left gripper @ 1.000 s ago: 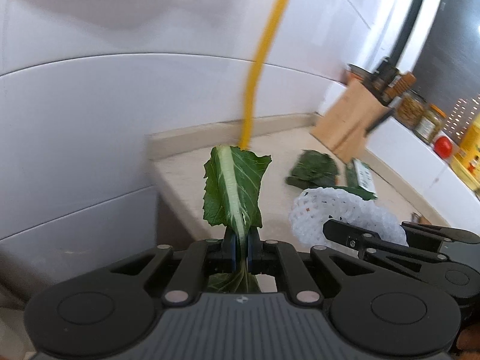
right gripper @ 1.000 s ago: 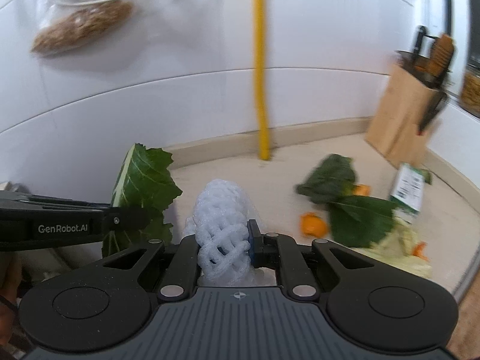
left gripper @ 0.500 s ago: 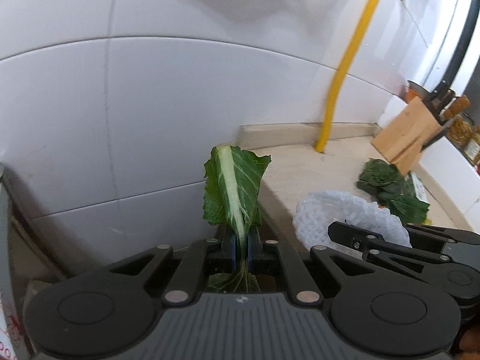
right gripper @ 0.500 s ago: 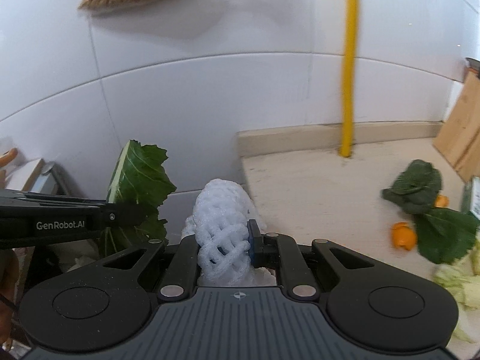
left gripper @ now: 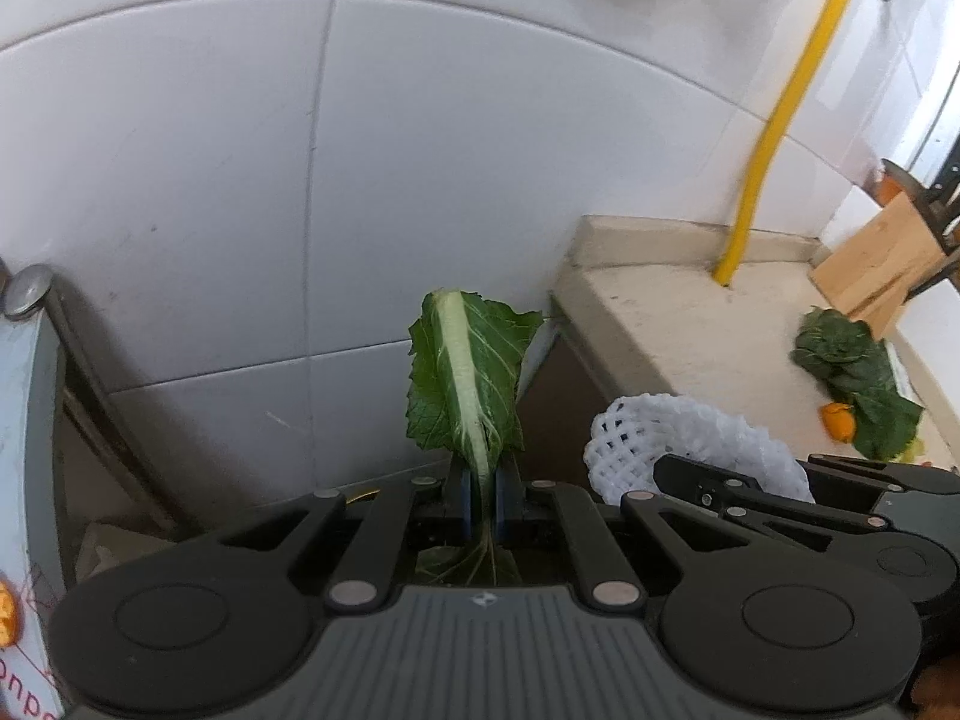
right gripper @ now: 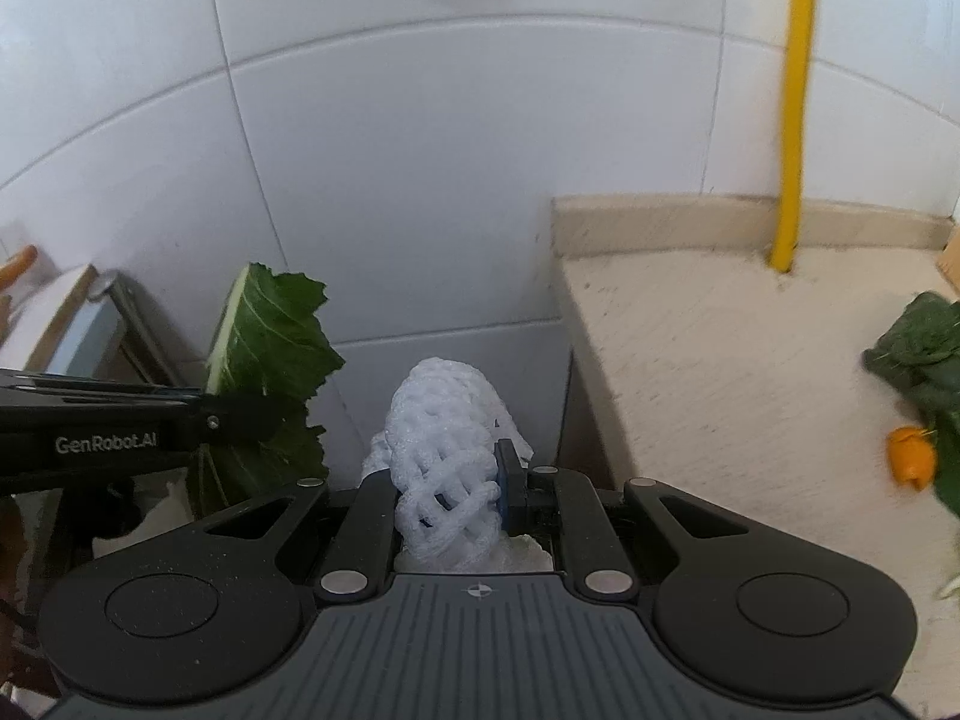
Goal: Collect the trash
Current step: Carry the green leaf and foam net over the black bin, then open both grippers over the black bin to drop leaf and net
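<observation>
Beige stone countertop (left gripper: pixel 678 336) against tiled wall. Lying on it: dark leafy greens (left gripper: pixel 852 360), orange peel scrap (left gripper: pixel 839 420), wooden knife block (left gripper: pixel 882 264) at back.

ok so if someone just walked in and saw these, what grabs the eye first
Likely the green leaf standing upright in the left gripper, its jaws shut on the pale stem, in front of the white tiled wall. Next, the white foam net bunched in the right gripper beside it. Then the yellow pipe running down to the counter, where more leaves and an orange scrap lie.
</observation>
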`<state>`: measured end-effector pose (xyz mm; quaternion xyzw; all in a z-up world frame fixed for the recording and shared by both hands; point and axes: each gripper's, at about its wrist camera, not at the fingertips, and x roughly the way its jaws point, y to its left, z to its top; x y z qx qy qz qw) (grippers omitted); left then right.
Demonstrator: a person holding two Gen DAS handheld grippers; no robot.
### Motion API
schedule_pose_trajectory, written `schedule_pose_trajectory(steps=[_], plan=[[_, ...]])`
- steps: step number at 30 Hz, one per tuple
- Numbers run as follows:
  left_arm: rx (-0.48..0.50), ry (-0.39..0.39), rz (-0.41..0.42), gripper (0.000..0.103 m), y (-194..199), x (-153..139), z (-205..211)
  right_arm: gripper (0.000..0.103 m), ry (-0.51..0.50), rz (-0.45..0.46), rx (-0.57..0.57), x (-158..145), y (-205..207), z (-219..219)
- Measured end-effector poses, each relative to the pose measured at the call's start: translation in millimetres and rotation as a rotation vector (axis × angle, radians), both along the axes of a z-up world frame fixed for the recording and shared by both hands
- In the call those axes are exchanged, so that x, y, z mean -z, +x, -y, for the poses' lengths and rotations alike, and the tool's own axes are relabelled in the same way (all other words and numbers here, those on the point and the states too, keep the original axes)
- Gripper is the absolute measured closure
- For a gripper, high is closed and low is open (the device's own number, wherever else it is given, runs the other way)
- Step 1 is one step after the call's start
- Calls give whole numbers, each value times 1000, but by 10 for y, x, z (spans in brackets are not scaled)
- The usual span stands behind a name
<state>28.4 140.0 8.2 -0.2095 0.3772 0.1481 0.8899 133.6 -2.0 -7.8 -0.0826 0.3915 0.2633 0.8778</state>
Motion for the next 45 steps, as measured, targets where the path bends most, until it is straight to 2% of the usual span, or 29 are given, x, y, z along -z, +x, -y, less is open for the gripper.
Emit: schedule_pose_trajectory(steps=[9, 11, 16, 21, 23, 27, 32, 36, 39, 43, 45], plan=[[-8, -23, -70, 99, 120, 252, -185, 85, -21, -73, -4, 220, 161, -208], [-7, -28, -85, 99, 155, 307, -209, 80, -25, -96, -2, 289, 205, -241], [12, -30, -135, 98, 249, 448, -247, 78, -36, -140, 5, 434, 291, -315], [14, -52, -191, 93, 324, 601, -316, 77, -40, -181, 12, 577, 394, -380], [14, -60, -205, 91, 338, 641, -344, 71, -39, -206, 10, 630, 418, -402], [12, -69, -228, 84, 368, 704, -393, 69, -50, -235, 6, 743, 477, -467], [-18, -82, -243, 84, 380, 769, -483, 62, -61, -281, -2, 888, 531, -542], [-41, -87, -242, 84, 405, 782, -520, 62, -73, -315, -5, 1006, 575, -585], [-39, -86, -243, 84, 437, 785, -508, 59, -85, -323, -4, 1060, 591, -590], [-42, -82, -241, 84, 434, 776, -516, 52, -78, -340, -2, 1098, 627, -588], [-49, -81, -237, 84, 430, 772, -524, 44, -70, -345, -8, 1104, 634, -581]])
